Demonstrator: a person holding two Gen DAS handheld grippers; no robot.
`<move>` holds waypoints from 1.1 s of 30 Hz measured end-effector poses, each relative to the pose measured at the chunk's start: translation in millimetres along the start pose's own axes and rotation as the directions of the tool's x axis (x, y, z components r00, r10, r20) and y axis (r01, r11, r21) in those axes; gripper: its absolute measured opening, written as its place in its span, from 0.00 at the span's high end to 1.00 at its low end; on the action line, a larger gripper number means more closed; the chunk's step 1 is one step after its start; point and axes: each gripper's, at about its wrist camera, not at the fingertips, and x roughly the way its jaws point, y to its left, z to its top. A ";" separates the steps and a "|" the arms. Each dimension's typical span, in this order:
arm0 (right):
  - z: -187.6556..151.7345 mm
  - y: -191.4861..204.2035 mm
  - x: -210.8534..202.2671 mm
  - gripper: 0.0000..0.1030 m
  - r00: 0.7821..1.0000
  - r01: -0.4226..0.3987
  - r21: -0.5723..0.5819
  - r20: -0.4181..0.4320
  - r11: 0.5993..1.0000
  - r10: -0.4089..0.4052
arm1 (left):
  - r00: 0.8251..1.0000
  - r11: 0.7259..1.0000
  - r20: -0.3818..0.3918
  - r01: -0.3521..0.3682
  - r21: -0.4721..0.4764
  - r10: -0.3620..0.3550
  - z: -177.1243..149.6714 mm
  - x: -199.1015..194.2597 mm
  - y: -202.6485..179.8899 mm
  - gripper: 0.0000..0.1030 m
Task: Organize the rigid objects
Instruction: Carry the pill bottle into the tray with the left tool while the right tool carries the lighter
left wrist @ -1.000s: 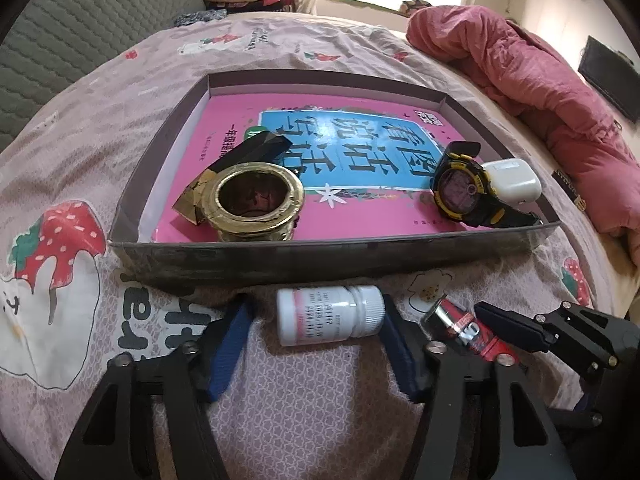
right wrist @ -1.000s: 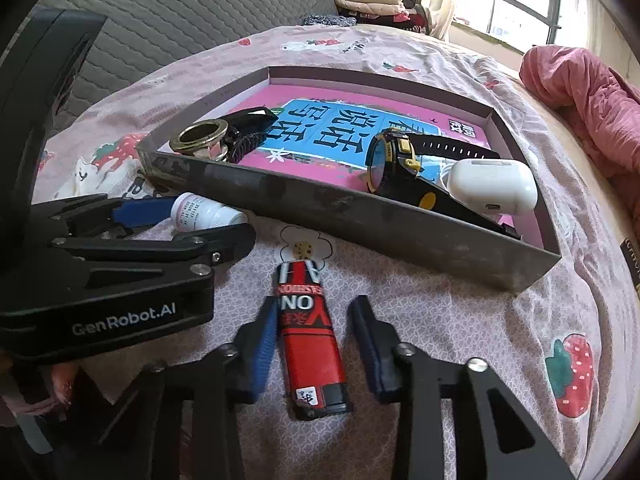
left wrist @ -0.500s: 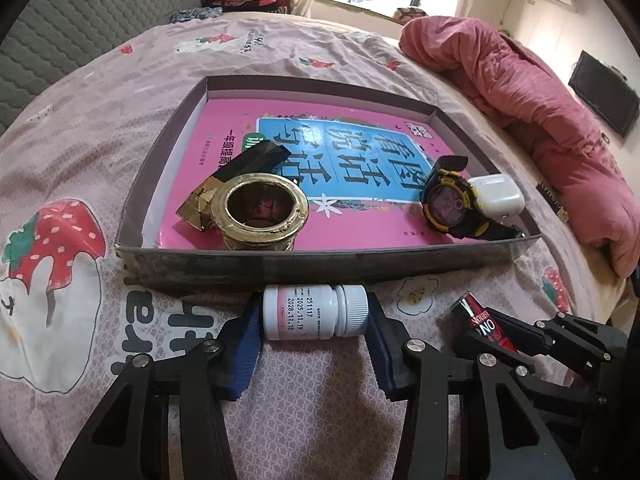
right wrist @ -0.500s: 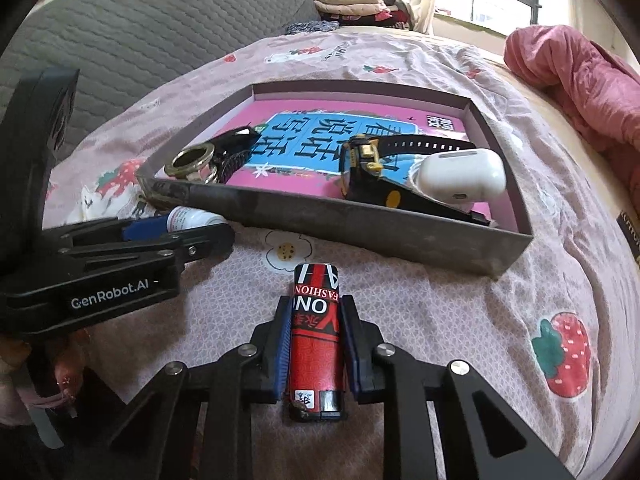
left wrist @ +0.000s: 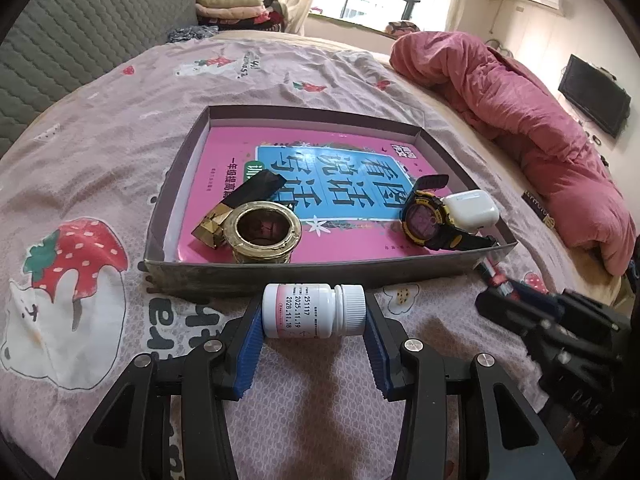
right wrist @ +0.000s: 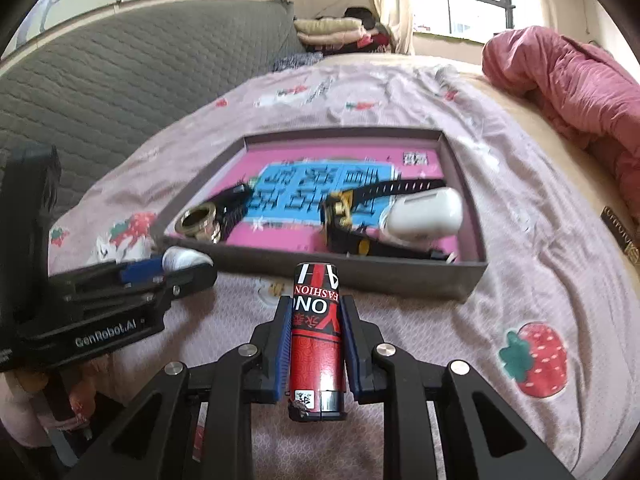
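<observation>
My left gripper (left wrist: 314, 320) is shut on a white pill bottle (left wrist: 314, 311), held sideways above the bedsheet in front of the grey tray (left wrist: 280, 274). My right gripper (right wrist: 316, 320) is shut on a red and black lighter (right wrist: 317, 336), lifted off the sheet in front of the tray (right wrist: 360, 276). The tray holds a pink book (left wrist: 340, 168), a brass ring (left wrist: 262, 232), a black and gold lipstick (left wrist: 236, 210), a black and yellow watch (left wrist: 426, 222) and a white earbud case (left wrist: 472, 210).
The bed has a pink strawberry-print sheet (left wrist: 100, 184). A rolled red quilt (left wrist: 520, 120) lies to the right. A grey quilted headboard (right wrist: 120, 72) stands at the left. Each gripper shows in the other's view, the left one (right wrist: 120, 292) and the right one (left wrist: 560, 328).
Both grippers closed on their objects, the left on the pill bottle and the right on the lighter, and lifted them off the sheet.
</observation>
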 end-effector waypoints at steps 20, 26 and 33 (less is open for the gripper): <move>9.4 -4.0 -18.7 0.77 0.997 -0.008 0.009 0.071 1.000 0.008 | 0.998 0.999 0.047 -0.048 0.018 0.047 -0.1 -26.4 -0.4 0.54; 18.6 -4.2 -31.2 0.77 0.992 0.014 -0.001 0.122 1.000 -0.014 | 0.994 0.998 0.096 -0.051 0.046 0.047 8.3 -38.3 -9.4 0.54; 24.4 -8.5 -36.9 0.77 0.987 0.041 -0.003 0.152 0.999 -0.040 | 0.993 0.999 0.116 -0.035 0.011 0.034 26.3 -39.1 -13.6 0.54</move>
